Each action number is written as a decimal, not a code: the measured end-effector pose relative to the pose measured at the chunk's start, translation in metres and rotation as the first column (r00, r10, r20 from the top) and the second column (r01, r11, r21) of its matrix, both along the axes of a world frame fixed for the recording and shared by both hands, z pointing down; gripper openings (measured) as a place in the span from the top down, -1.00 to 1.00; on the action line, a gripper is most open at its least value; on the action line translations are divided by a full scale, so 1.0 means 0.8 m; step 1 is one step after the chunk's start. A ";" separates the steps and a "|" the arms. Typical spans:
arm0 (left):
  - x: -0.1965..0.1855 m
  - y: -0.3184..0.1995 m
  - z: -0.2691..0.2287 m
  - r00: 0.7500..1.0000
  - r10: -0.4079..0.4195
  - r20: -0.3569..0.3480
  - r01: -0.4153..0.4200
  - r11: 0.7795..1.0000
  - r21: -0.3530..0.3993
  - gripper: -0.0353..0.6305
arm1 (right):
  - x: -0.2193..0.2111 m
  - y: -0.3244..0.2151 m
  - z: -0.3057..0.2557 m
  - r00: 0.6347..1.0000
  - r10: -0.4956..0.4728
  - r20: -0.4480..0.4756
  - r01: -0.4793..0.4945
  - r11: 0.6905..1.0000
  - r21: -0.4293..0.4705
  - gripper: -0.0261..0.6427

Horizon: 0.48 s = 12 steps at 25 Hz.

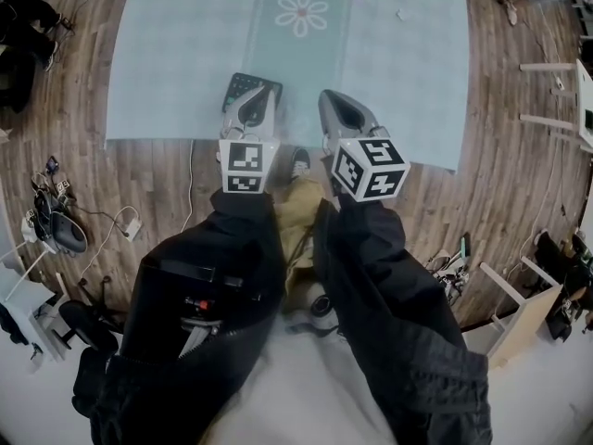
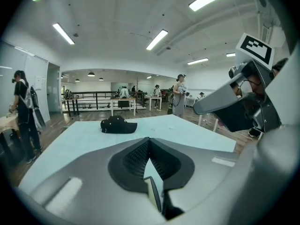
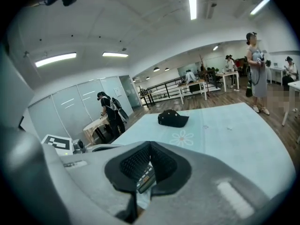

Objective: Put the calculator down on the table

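The dark calculator (image 1: 240, 86) lies flat near the front edge of the pale blue table cloth (image 1: 176, 54), apart from both jaws. My left gripper (image 1: 258, 96) hangs just above its right part, shut with nothing between its fingers. In the left gripper view the jaws (image 2: 149, 140) meet at the tips. My right gripper (image 1: 331, 98) is beside it to the right, also shut and empty. In the right gripper view (image 3: 150, 145) the calculator's keys (image 3: 144, 175) show through the hollow behind the tips.
A black cap (image 2: 117, 124) lies at the far end of the cloth, beyond a printed flower (image 1: 302, 13). Cables and bags (image 1: 56, 221) litter the wooden floor at left, and white furniture (image 1: 519, 313) stands at right. People stand further off in the room.
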<state>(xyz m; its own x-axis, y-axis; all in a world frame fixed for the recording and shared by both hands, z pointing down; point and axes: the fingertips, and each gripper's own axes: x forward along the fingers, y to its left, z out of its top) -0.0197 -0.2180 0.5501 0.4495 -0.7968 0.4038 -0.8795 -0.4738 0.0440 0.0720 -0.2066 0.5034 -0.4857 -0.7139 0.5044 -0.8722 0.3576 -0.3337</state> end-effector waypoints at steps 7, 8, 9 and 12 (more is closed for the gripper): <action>-0.007 -0.023 -0.120 0.999 0.032 -0.039 -0.024 0.980 0.199 0.91 | -0.027 -0.022 -0.089 1.000 -0.011 0.022 0.006 0.978 0.210 0.92; -0.011 -0.026 -0.134 0.999 0.029 -0.045 -0.019 0.975 0.219 0.91 | -0.034 -0.024 -0.098 1.000 -0.021 0.020 0.016 0.972 0.234 0.92; -0.015 -0.029 -0.149 0.998 0.027 -0.051 -0.014 0.972 0.236 0.91 | -0.040 -0.025 -0.109 0.999 -0.033 0.014 0.028 0.965 0.260 0.92; -0.020 -0.038 -0.192 0.997 0.029 -0.077 -0.006 0.960 0.280 0.91 | -0.051 -0.029 -0.146 0.998 -0.058 -0.020 0.061 0.938 0.342 0.92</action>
<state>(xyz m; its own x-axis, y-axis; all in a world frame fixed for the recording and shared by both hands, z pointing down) -0.0358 -0.2483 0.3963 0.4858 -0.8646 0.1284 -0.8701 -0.4924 -0.0231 0.0313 -0.2300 0.3864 -0.5291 -0.8141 0.2393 -0.8483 0.5003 -0.1733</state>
